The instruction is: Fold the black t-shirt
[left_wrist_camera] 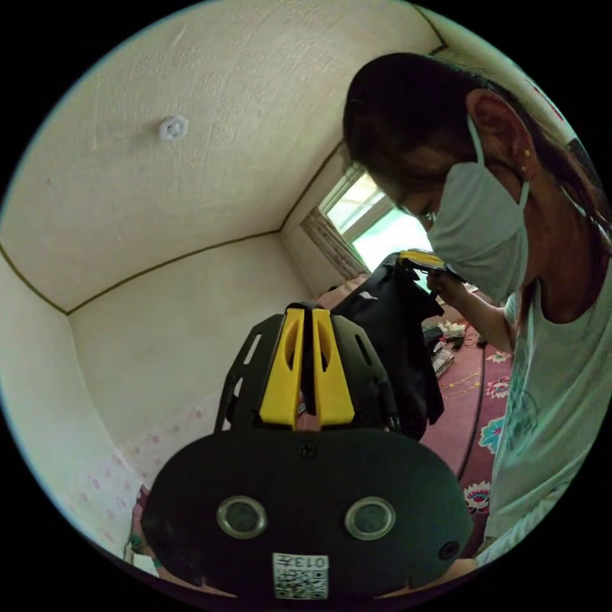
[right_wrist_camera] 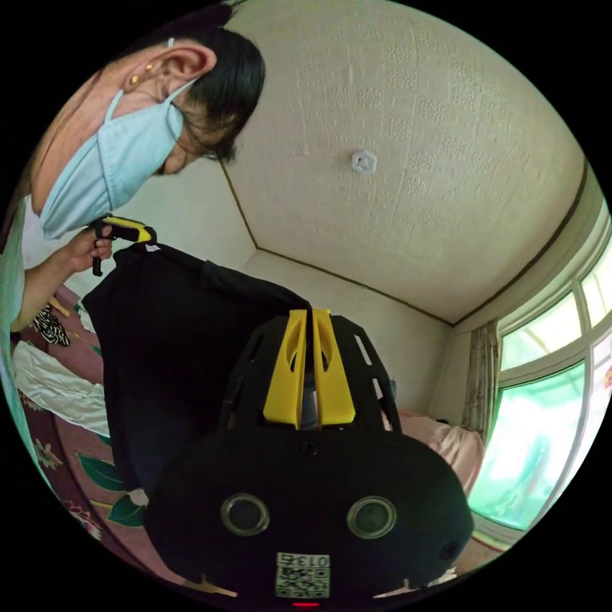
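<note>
Both of my grippers were clamped on the black t-shirt (right_wrist_camera: 172,357), each pinching a top edge between its yellow jaws: the left gripper (left_wrist_camera: 307,312) and the right gripper (right_wrist_camera: 310,313). Between them the shirt hung in the air, above the patterned carpet (left_wrist_camera: 468,408).

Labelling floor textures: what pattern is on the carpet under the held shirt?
Maroon carpet with floral motifs, clearest in the left gripper view.

A home bedroom: patterned ceiling (right_wrist_camera: 414,127), curtained window (right_wrist_camera: 542,395), pink bed (right_wrist_camera: 446,440), floral rug (left_wrist_camera: 484,433).
</note>
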A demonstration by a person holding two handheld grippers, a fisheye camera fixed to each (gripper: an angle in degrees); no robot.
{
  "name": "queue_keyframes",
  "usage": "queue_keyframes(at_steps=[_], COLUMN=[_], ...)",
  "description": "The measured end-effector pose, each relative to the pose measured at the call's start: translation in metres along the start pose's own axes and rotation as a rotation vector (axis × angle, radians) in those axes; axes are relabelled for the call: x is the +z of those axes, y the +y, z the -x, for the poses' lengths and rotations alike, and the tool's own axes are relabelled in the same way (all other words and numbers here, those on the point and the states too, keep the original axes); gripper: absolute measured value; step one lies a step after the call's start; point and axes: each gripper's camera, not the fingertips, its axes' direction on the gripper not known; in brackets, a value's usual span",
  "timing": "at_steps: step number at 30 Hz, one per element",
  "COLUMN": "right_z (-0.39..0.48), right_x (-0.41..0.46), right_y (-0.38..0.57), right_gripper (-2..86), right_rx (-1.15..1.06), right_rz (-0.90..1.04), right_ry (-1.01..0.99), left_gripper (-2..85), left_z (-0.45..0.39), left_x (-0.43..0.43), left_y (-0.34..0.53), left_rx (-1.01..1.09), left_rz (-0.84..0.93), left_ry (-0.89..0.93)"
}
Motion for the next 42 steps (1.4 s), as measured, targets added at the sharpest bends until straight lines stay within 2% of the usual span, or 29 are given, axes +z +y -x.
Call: queue_keyframes(at_steps=[5, 9, 12, 18, 20, 22, 24, 25, 26, 28, 31, 33, 37, 42], right_z=[-0.041, -0.055, -0.063, -0.033, -0.001, 0.025, 0.048, 0.058, 0.062, 0.062, 0.061, 0.058, 0.065, 0.088], right_x=[-0.056, -0.048, -0.002, 0.139, 0.193, 0.229, 0.264, 0.283, 0.296, 0.297, 0.270, 0.238, 0.130, 0.016], right_y=[0.003, 0.026, 0.071, 0.264, 0.362, 0.432, 0.499, 0.541, 0.580, 0.619, 0.655, 0.671, 0.701, 0.713], right_gripper=[0.8, 0.8, 0.9, 1.3, 1.7, 2.4, 3.8, 5.5, 6.6, 7.1, 6.6, 6.3, 8.3, 8.9], right_rx=[-0.075, -0.078, -0.044, 0.045, 0.098, 0.146, 0.220, 0.306, 0.419, 0.553, 0.544, 0.537, 0.544, 0.655], right_rz=[0.010, 0.063, 0.254, 0.702, 0.883, 0.970, 1.095, 1.200, 1.323, 1.384, 1.393, 1.406, 1.536, 1.684], right_ry=[0.105, 0.099, -0.012, -0.350, -0.428, -0.449, -0.483, -0.514, -0.527, -0.552, -0.559, -0.555, -0.516, -0.414], left_gripper=[0.7, 0.8, 0.9, 1.5, 2.1, 3.0, 5.2, 6.4, 7.3, 8.3, 11.2, 12.2, 12.9, 13.3], left_z=[-0.021, -0.012, 0.009, 0.056, 0.057, 0.057, 0.055, 0.057, 0.059, 0.063, 0.058, 0.042, -0.007, -0.052], left_x=[0.047, 0.104, 0.184, 0.401, 0.474, 0.523, 0.563, 0.579, 0.582, 0.566, 0.526, 0.497, 0.426, 0.364], left_y=[-0.012, 0.008, 0.059, 0.279, 0.374, 0.441, 0.509, 0.556, 0.595, 0.634, 0.684, 0.705, 0.743, 0.753], left_rx=[0.014, -0.041, -0.152, -0.485, -0.544, -0.575, -0.614, -0.707, -0.800, -0.889, -0.982, -1.007, -1.044, -1.136], left_rz=[-0.009, 0.063, 0.205, 0.622, 0.723, 0.808, 0.945, 1.062, 1.142, 1.144, 1.186, 1.204, 1.357, 1.412], left_ry=[0.089, 0.136, 0.199, 0.301, 0.273, 0.221, 0.185, 0.177, 0.165, 0.102, 0.085, 0.112, 0.144, 0.155])
